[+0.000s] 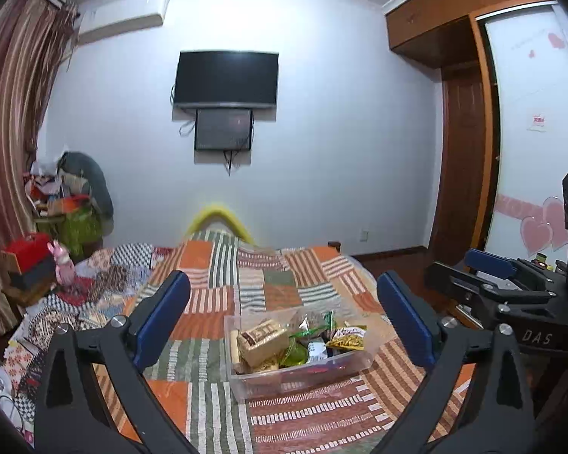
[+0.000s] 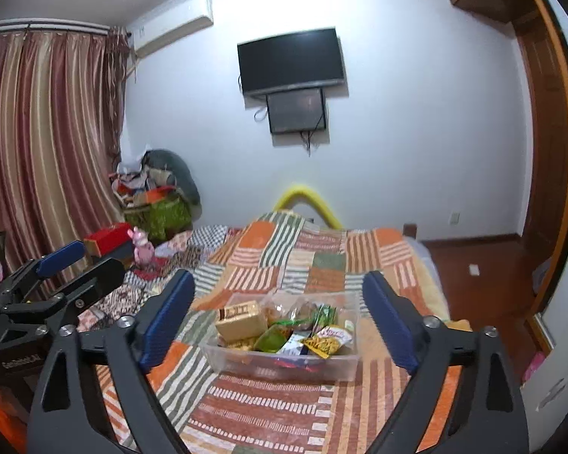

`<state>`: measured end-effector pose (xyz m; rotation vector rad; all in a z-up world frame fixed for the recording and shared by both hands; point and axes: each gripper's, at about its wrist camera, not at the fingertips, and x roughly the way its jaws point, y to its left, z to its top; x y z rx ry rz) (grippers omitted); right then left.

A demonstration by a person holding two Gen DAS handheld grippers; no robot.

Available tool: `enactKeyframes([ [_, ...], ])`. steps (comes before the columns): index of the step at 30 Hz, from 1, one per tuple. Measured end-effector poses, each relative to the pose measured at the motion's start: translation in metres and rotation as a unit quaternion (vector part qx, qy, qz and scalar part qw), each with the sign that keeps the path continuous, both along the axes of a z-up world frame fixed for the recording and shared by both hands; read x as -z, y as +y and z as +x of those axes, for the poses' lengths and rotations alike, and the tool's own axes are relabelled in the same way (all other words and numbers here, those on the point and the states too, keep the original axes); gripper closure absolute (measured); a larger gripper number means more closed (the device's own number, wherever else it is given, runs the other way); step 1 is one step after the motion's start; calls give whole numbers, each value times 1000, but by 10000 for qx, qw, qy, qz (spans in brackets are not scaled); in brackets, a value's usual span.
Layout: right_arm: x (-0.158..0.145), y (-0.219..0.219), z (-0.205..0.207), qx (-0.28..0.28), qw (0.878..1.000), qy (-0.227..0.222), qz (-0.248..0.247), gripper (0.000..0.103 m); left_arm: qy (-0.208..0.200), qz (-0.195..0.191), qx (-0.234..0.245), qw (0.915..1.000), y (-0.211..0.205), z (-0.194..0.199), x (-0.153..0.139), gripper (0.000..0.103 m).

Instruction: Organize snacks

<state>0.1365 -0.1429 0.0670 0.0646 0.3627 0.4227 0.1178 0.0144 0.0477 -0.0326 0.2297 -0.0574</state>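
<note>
A clear plastic bin point(image 1: 303, 376) point(image 2: 340, 363) sits on the patchwork bed and holds several snacks: a tan box point(image 1: 263, 340) point(image 2: 242, 321), a yellow snack packet point(image 1: 348, 338) point(image 2: 327, 340) and green wrappers point(image 1: 297, 355) point(image 2: 270, 340). My left gripper point(image 1: 284, 316) is open and empty, above the bed just before the bin. My right gripper point(image 2: 278, 312) is open and empty too, held the same way. Each gripper shows at the edge of the other's view, the right one point(image 1: 492, 272) and the left one point(image 2: 75, 265).
The bed's quilt point(image 1: 216, 276) point(image 2: 284, 257) runs toward the far wall with a TV point(image 1: 225, 79). A red box point(image 1: 28, 253) and a pink toy point(image 1: 62, 265) lie at the bed's left. A wardrobe point(image 1: 462, 151) and wooden floor point(image 2: 473, 265) are on the right.
</note>
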Motion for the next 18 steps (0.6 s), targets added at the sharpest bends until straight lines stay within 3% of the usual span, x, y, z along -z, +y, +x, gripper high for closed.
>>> enactKeyframes([
  [5, -2, -1, -13, 125, 9996, -235, 19, 0, -142, 66, -44, 9999, -5, -18, -6, 0],
  [18, -6, -2, -36, 182, 9990, -400, 105, 0, -219, 79, -93, 9997, -9, -32, -6, 0],
])
